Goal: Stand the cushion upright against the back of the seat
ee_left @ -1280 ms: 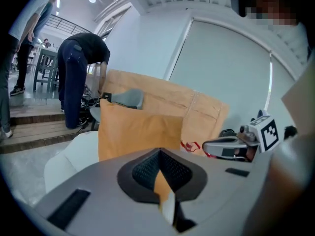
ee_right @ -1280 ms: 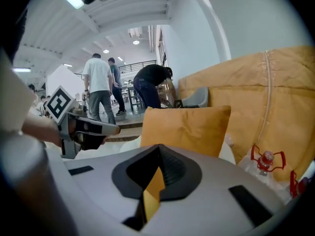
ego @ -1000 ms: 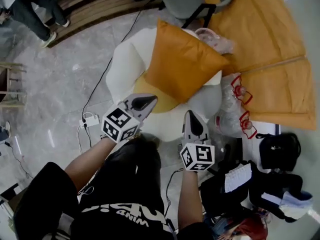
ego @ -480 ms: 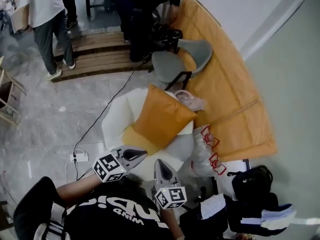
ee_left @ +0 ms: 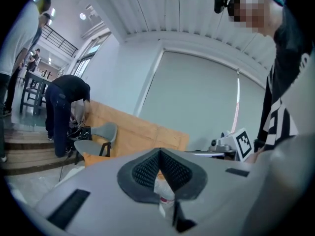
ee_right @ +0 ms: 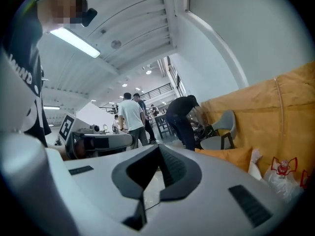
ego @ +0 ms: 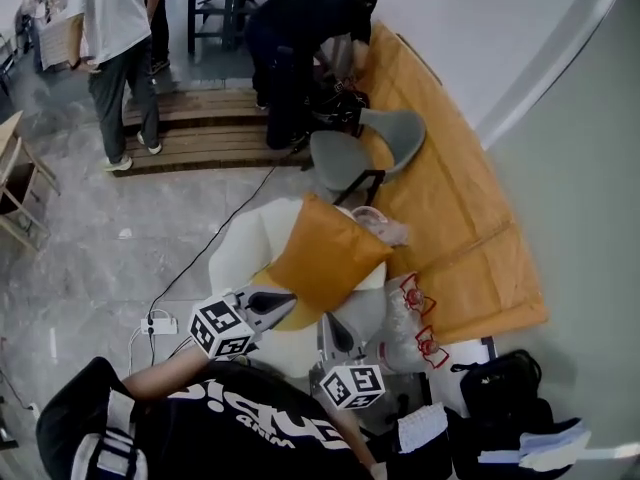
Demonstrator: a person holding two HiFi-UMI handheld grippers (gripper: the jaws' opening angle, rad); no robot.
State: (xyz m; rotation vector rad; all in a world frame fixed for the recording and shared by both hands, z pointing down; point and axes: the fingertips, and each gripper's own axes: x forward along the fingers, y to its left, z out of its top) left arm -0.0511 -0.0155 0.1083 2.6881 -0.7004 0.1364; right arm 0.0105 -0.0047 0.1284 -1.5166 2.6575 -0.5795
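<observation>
An orange cushion [ego: 326,258] leans upright against the back of a white armchair [ego: 240,253] in the head view; its top edge [ee_right: 231,157] also shows in the right gripper view. My left gripper [ego: 283,302] is shut and empty, held near the chair's front edge, apart from the cushion. My right gripper [ego: 333,327] is shut and empty too, just right of the left one, above the seat's front. In the left gripper view the jaws [ee_left: 158,167] meet with nothing between them; the right gripper's jaws [ee_right: 156,163] are likewise together.
A grey chair [ego: 362,148] stands behind the armchair. Orange padded wall panels [ego: 470,238] run along the right. Clear plastic bags with red print [ego: 412,320] lie beside the armchair. A power strip and cable [ego: 160,322] lie on the floor. Two people [ego: 120,28] stand at the back by a wooden platform.
Both grippers have drawn back from the cushion and risen, still shut. The head view has lifted, so the armchair and cushion now appear smaller and farther away.
</observation>
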